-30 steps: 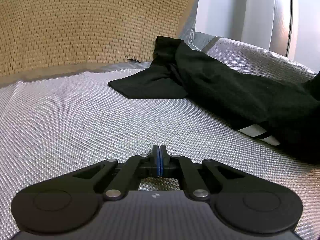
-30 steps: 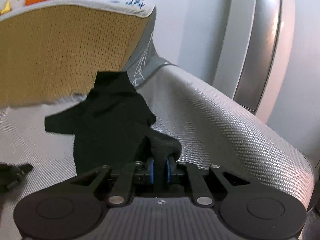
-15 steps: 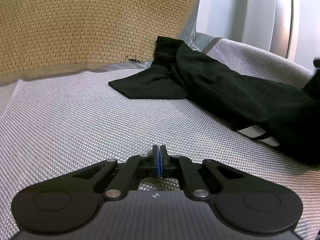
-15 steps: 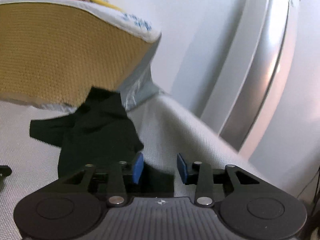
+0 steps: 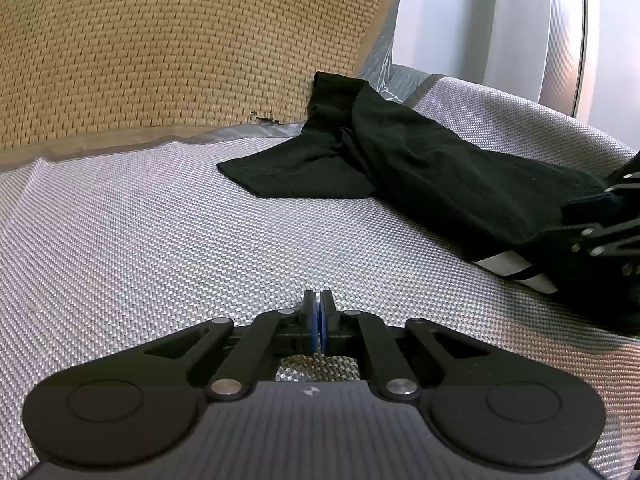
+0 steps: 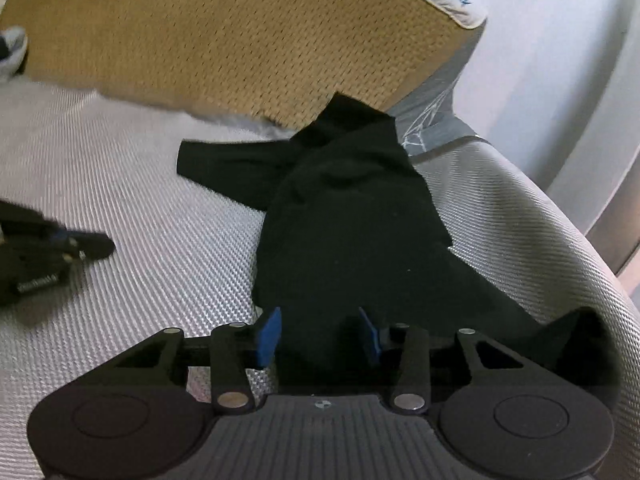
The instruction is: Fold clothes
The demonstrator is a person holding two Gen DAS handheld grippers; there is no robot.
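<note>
Left gripper (image 5: 319,316) clenched on nothing, well clear of the black garment (image 5: 420,164), which lies bunched on the grey woven mat (image 5: 160,240).
Right gripper (image 6: 318,334) released over the garment's near end; closing here may pinch bunched layers, dragging it crooked.

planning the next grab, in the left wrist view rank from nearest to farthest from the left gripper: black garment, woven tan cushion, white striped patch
1. white striped patch, right, beside the right gripper
2. black garment, right of centre
3. woven tan cushion, upright at the back

Left gripper: fingers together.
</note>
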